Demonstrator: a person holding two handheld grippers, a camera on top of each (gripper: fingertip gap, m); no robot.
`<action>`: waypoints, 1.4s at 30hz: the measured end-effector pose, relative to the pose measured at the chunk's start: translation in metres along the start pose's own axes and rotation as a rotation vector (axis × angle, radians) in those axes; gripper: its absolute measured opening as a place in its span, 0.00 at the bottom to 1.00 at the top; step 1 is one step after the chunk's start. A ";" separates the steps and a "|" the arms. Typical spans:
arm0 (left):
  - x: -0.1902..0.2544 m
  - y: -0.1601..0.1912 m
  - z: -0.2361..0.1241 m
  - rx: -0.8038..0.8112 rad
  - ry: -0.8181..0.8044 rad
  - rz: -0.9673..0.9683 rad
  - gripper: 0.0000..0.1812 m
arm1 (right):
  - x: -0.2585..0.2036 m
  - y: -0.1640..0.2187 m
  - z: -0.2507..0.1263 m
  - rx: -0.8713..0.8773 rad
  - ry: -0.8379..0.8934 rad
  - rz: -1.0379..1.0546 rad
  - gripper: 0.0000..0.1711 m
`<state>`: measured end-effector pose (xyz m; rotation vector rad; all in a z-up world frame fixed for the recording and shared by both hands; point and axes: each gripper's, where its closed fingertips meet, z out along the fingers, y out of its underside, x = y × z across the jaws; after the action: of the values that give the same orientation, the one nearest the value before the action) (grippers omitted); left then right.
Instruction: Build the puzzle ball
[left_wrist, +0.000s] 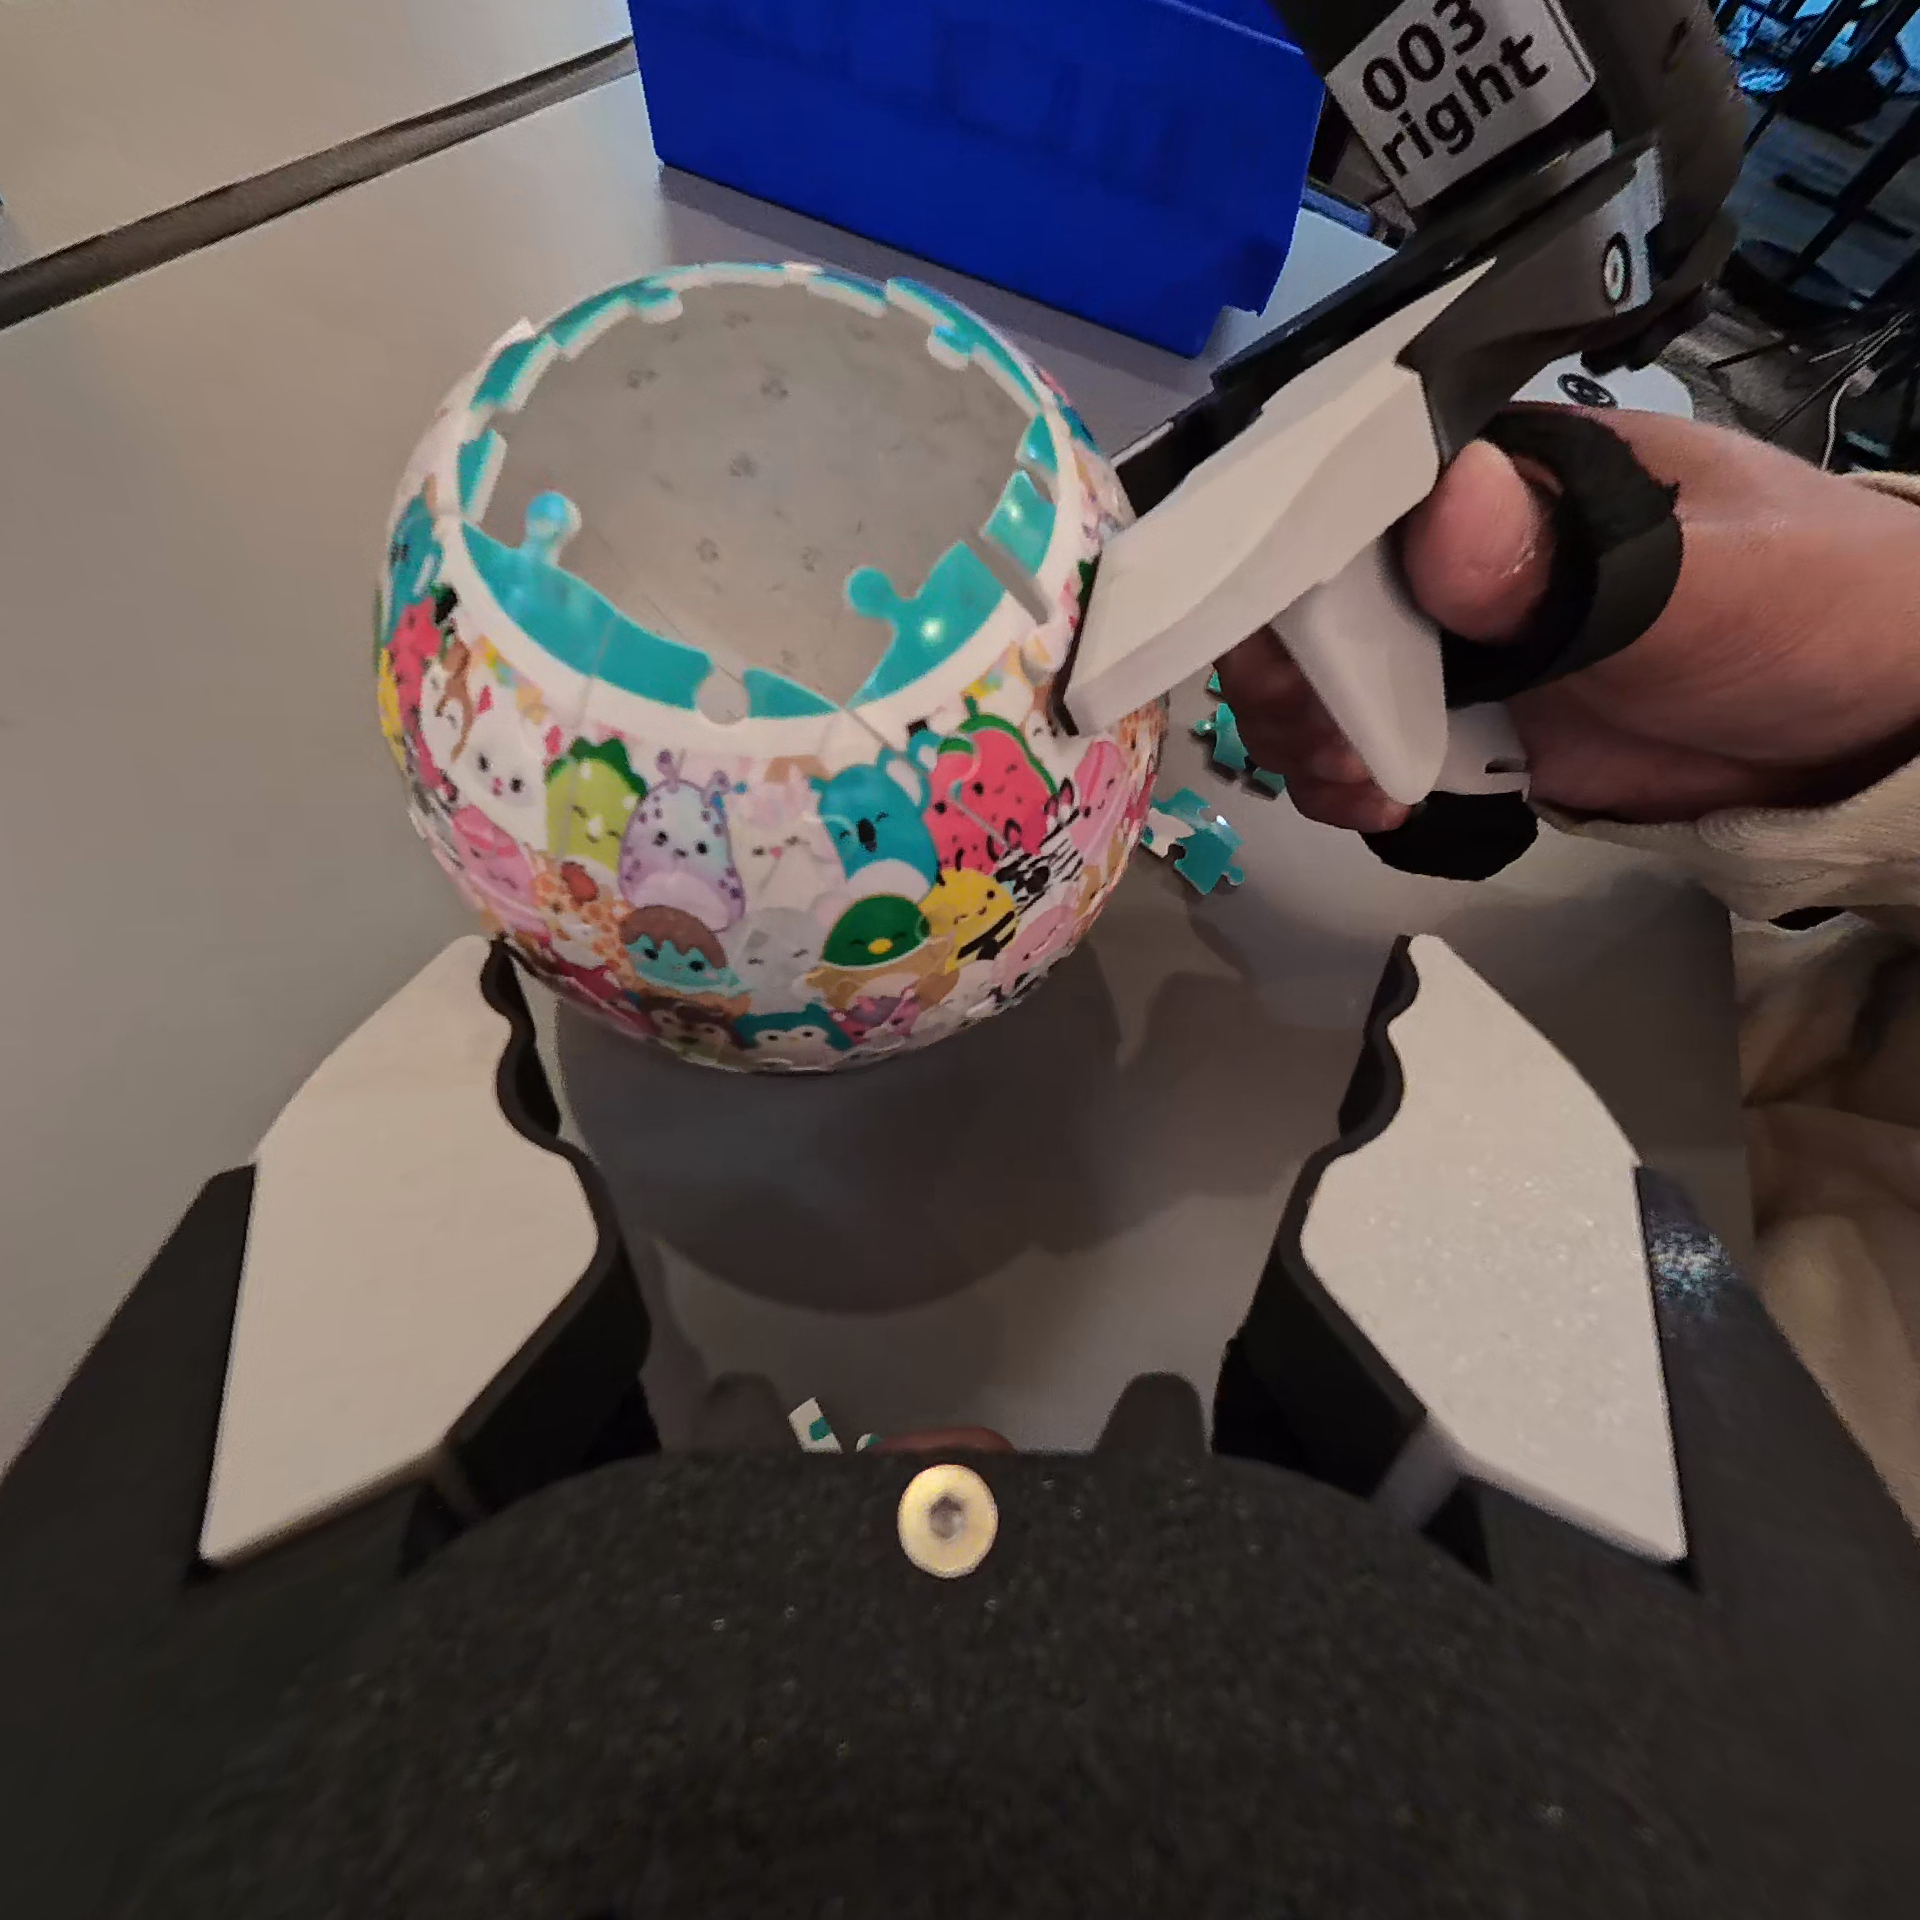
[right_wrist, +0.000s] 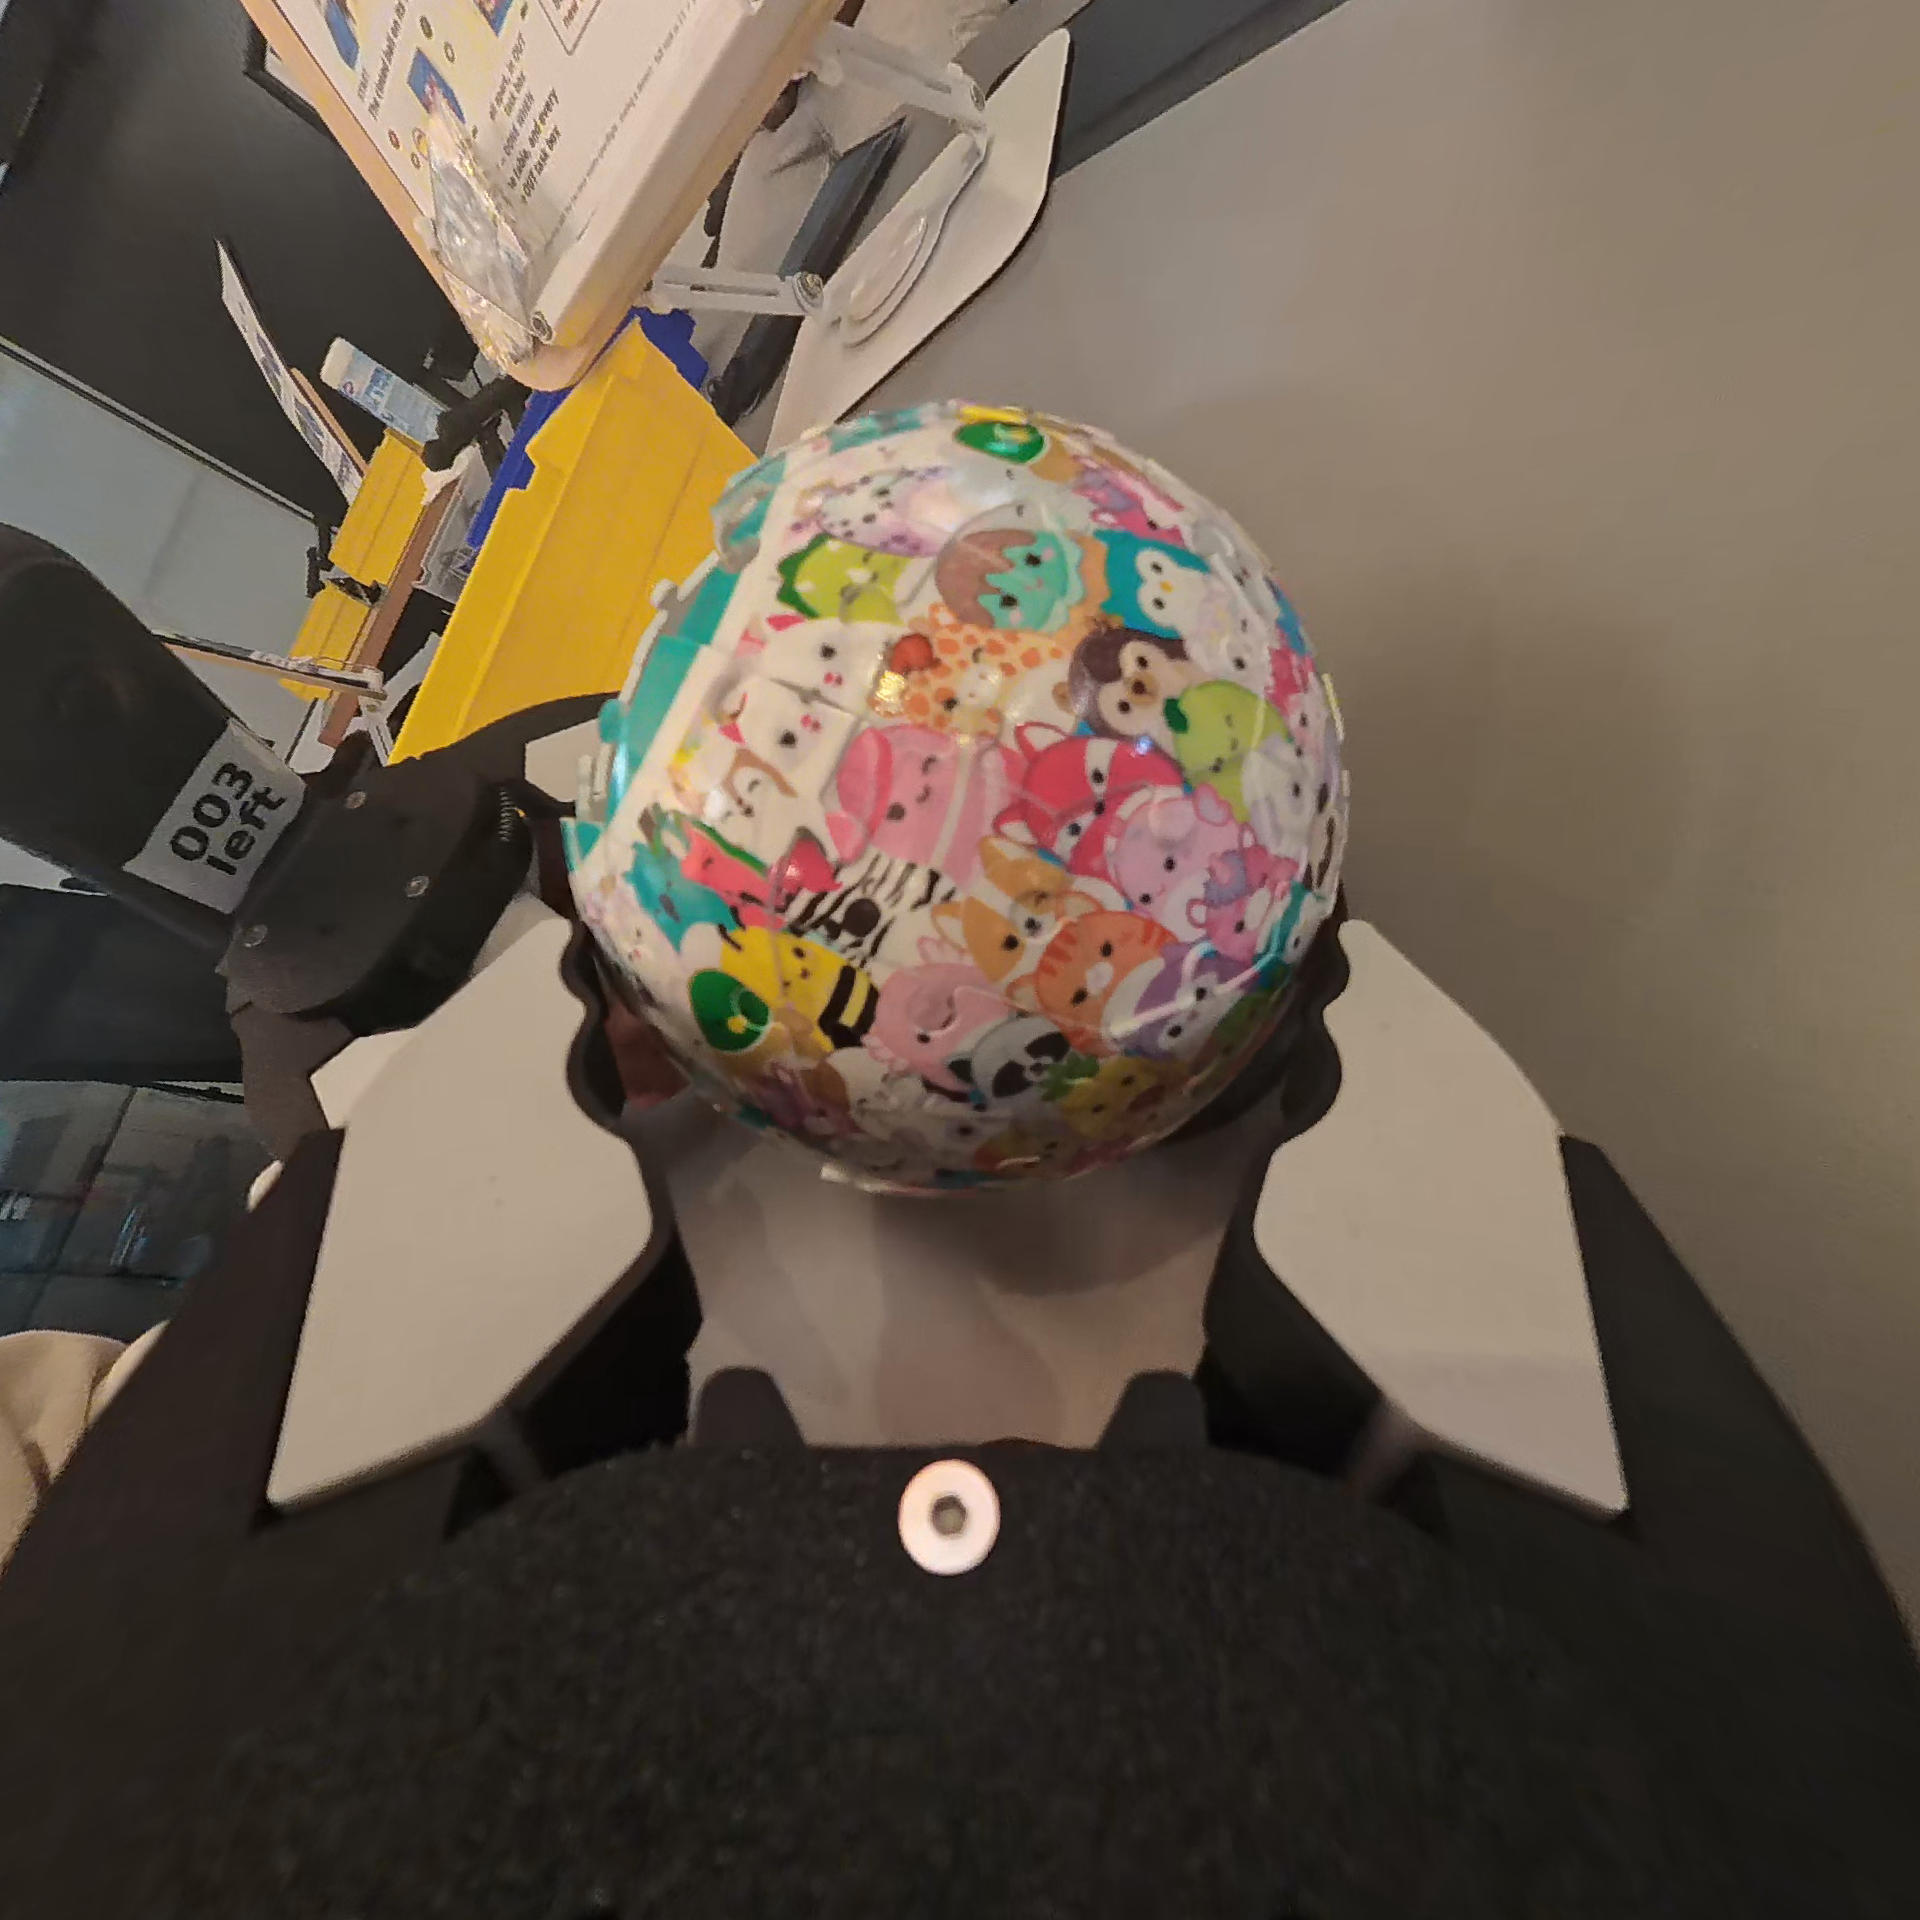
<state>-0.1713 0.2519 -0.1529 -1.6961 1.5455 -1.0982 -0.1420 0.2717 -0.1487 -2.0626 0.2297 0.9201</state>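
The puzzle ball (left_wrist: 769, 790) is a shell covered in colourful cartoon animals, with a wide round opening at the top and a jagged teal rim. In the left wrist view my left gripper (left_wrist: 945, 997) is open and empty, its tips just short of the ball's near side. My right gripper (left_wrist: 1101, 582) comes in from the right, held by a hand (left_wrist: 1662, 644), and its white finger presses the ball just under the rim. In the right wrist view the ball (right_wrist: 966, 790) sits between the right gripper's (right_wrist: 956, 987) spread fingers, both tips touching it.
Loose teal puzzle pieces (left_wrist: 1195, 842) lie on the grey table (left_wrist: 208, 623) behind the ball, and another piece (left_wrist: 816, 1423) lies close under the left gripper. A blue bin (left_wrist: 966, 135) stands at the back. Yellow bins (right_wrist: 582, 561) and the left gripper's body (right_wrist: 343, 862) show to the left. The tips of one gripper are about 6 cm away from the tips of the other.
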 end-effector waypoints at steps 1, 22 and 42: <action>0.000 0.000 0.000 -0.001 0.000 0.001 0.80 | 0.000 0.000 0.000 -0.003 0.000 0.000 0.73; 0.012 0.006 -0.024 0.043 -0.055 -0.068 0.76 | 0.006 -0.019 -0.036 -0.069 -0.201 -0.118 0.74; 0.064 0.037 -0.052 0.041 -0.145 -0.050 0.33 | 0.085 0.067 -0.149 -0.315 0.092 -0.751 0.23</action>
<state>-0.2360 0.1892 -0.1476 -1.7546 1.3890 -1.0005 -0.0339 0.1291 -0.1929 -2.2100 -0.6451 0.4064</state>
